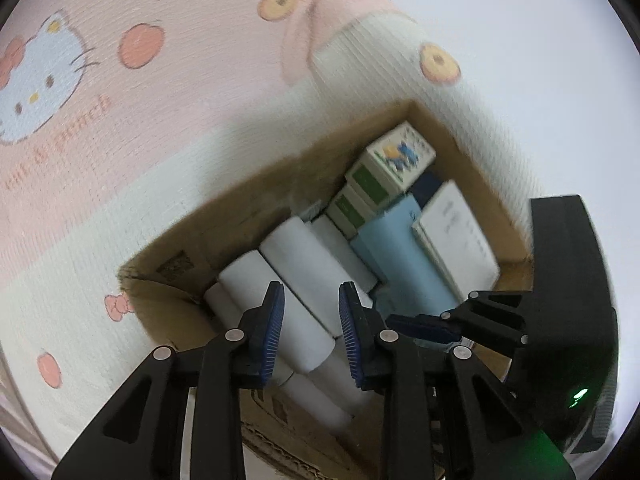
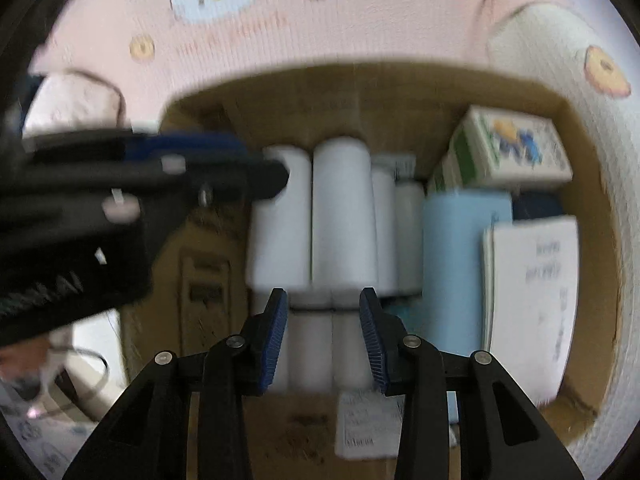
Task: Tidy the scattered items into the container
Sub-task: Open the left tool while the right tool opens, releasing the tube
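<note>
Inside, the cardboard box [image 2: 224, 92] holds white rolls [image 2: 344, 216] lying side by side, a pale blue pack [image 2: 460, 264], a white booklet [image 2: 532, 300] against its right wall and a green-and-white carton [image 2: 516, 148] at the far corner. Both tools hang over it: the left gripper [image 1: 311, 328] and the right gripper [image 2: 323, 340] each stand partly spread, pinching nothing. Beneath the box lies a pink cartoon-cat blanket [image 1: 160, 120].

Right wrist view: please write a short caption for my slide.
Open right gripper above white rolls packed in a cardboard box.
</note>
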